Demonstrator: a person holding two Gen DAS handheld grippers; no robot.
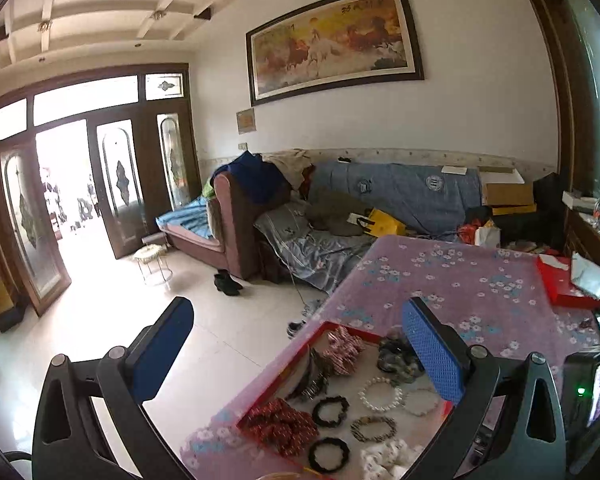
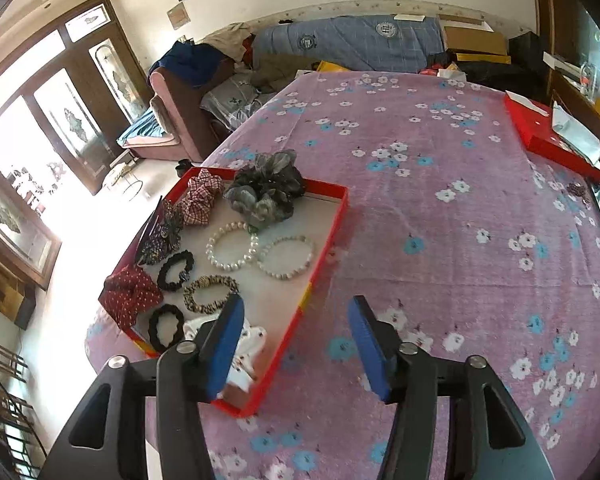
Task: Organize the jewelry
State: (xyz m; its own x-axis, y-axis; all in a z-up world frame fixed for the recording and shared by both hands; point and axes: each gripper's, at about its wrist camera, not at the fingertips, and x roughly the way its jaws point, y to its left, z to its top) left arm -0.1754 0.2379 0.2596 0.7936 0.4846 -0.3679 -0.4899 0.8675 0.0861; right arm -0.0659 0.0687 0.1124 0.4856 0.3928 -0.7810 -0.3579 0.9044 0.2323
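Standing beside the table (image 2: 440,220), I find the jewelry gathered in a shallow red tray (image 2: 328,256) that sits near the table's left edge, one corner almost at the drop to the floor. Inside, pieces are laid flat and mostly apart, which I judge is meant to keep each one separately reachable: a pearl bracelet (image 2: 233,245) just beside a pale bead bracelet (image 2: 287,257), two black hair ties (image 2: 176,271), a leopard-print tie (image 2: 210,294), and fabric scrunchies along the far and left walls, the grey scrunchie (image 2: 266,190) draped over the far rim.

The left gripper (image 1: 300,360) is lifted above the tray with its jaws spread wide and nothing between them. The right gripper (image 2: 296,344) hangs over the tray's near right wall, jaws apart and empty, a white cloth item (image 2: 252,344) below its left finger.

Room for movement is generous to the right, where the flowered cloth lies bare up to a red box (image 2: 540,136) at the far right. To the left it is poor: the tray's walls and the table edge leave little margin, and a nudge there could tip the tray.
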